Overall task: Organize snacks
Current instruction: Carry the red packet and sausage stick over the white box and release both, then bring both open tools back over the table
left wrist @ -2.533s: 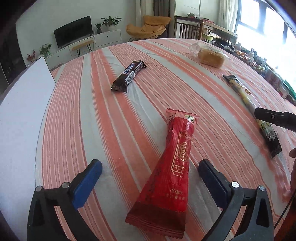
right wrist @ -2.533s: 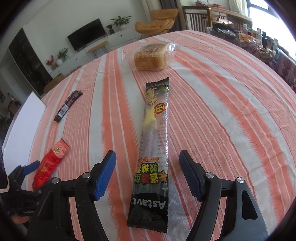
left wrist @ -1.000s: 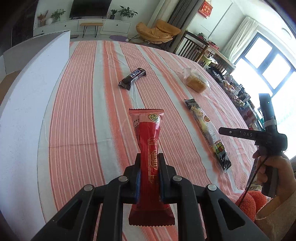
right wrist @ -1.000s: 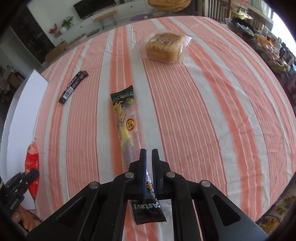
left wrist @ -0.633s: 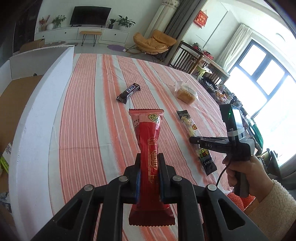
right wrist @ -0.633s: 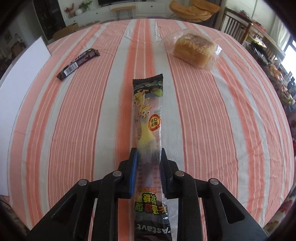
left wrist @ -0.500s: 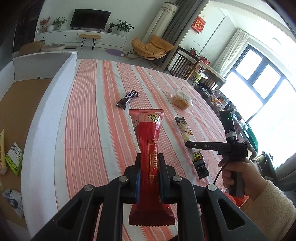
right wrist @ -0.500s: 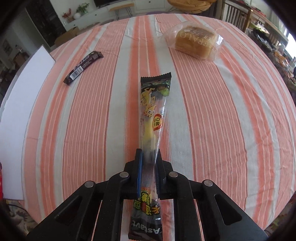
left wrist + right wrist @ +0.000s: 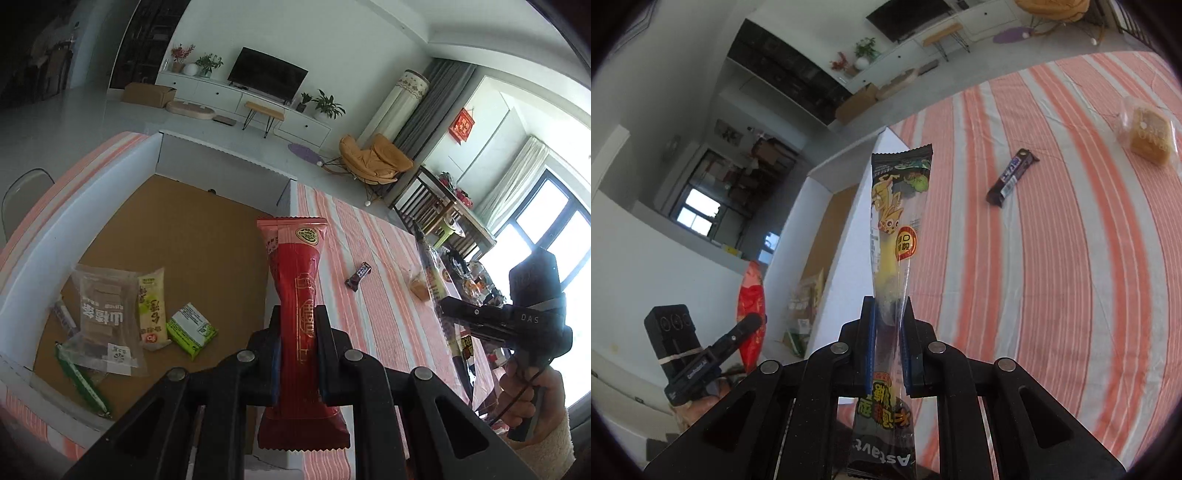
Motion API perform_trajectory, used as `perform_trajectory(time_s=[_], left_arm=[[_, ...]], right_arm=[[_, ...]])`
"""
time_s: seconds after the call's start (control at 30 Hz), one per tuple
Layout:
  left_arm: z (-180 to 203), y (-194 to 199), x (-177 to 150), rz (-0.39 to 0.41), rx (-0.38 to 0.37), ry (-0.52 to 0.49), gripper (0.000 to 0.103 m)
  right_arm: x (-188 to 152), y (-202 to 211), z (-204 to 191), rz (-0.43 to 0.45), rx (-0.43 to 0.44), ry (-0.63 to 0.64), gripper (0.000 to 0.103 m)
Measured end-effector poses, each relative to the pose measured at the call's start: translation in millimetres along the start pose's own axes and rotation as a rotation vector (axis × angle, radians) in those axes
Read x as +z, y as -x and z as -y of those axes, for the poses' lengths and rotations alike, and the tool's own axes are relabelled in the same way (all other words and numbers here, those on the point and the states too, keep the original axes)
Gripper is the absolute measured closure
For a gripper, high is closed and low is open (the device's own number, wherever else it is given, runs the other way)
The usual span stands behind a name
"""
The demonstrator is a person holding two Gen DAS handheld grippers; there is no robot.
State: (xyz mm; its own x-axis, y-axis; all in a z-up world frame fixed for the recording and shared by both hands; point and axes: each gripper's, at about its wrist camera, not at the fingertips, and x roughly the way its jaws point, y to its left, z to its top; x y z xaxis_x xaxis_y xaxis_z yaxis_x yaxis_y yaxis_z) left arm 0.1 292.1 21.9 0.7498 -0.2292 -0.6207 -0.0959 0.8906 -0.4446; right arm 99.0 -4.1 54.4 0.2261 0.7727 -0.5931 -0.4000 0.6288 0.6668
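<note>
My left gripper (image 9: 297,325) is shut on a red snack packet (image 9: 295,280) and holds it in the air above the right wall of a white box (image 9: 221,155) with a brown floor. Several snack packets (image 9: 107,314) lie in the box's near left corner. My right gripper (image 9: 888,325) is shut on a long black and yellow candy packet (image 9: 895,229), raised over the striped tablecloth (image 9: 1071,258) beside the same box (image 9: 827,236). Each view shows the other gripper: the right one (image 9: 448,306) with its packet at the far right, the left one (image 9: 755,323) with the red packet at lower left.
A dark chocolate bar (image 9: 1010,177) and a bagged bread (image 9: 1148,134) lie on the tablecloth to the right; the bar (image 9: 358,275) also shows beyond the red packet. A hand (image 9: 524,391) in a cream sleeve grips the right tool. A chair (image 9: 22,188) stands left of the table.
Both grippers closed on their packets, lifted them off the table and swung left toward the box. The box's inside with its snacks has come into the left wrist view.
</note>
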Motion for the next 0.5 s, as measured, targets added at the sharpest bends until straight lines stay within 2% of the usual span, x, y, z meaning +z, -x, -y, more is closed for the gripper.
perform_trajectory(time_s=[0.1, 0.13, 0.17, 0.2, 0.23, 0.27, 0.3, 0.37, 0.4, 0.5], left_arm=[[-40.2, 15.7, 14.0, 0.053, 0.143, 0.032, 0.088], [-52.5, 17.0, 16.7, 0.055, 0.197, 0.040, 0.084], [-63.3, 16.5, 18.9, 0.053, 0.248, 0.050, 0.080], [-73.7, 15.1, 19.5, 0.055, 0.293, 0.063, 0.059], [-82.3, 15.0, 18.1, 0.062, 0.330, 0.077, 0.033], [-88.2, 16.1, 15.0, 0.078, 0.361, 0.086, 0.026], [-90.9, 17.9, 10.5, 0.095, 0.384, 0.086, 0.024], [-90.0, 16.1, 0.4, 0.099, 0.399, 0.070, 0.022], [-87.0, 11.7, -4.0, 0.090, 0.392, 0.062, 0.022], [-58.6, -4.5, -20.4, 0.052, 0.308, 0.021, 0.022]], right_arm=[[9.1, -46.3, -62.1, -0.031, 0.076, 0.068, 0.091], [11.5, -58.5, -76.4, -0.031, 0.099, 0.084, 0.091], [13.7, -70.6, -89.3, -0.026, 0.122, 0.097, 0.084], [14.6, -79.3, -98.0, -0.016, 0.129, 0.108, 0.070], [16.3, -83.8, -102.4, 0.001, 0.125, 0.116, 0.058], [15.0, -82.0, -104.0, 0.031, 0.106, 0.126, 0.040], [14.1, -77.6, -101.8, 0.058, 0.083, 0.138, 0.040], [9.5, -62.5, -84.7, 0.109, 0.012, 0.170, 0.040], [5.6, -54.0, -71.4, 0.139, -0.055, 0.187, 0.038], [-10.7, -27.4, -12.2, 0.222, -0.369, 0.271, 0.029]])
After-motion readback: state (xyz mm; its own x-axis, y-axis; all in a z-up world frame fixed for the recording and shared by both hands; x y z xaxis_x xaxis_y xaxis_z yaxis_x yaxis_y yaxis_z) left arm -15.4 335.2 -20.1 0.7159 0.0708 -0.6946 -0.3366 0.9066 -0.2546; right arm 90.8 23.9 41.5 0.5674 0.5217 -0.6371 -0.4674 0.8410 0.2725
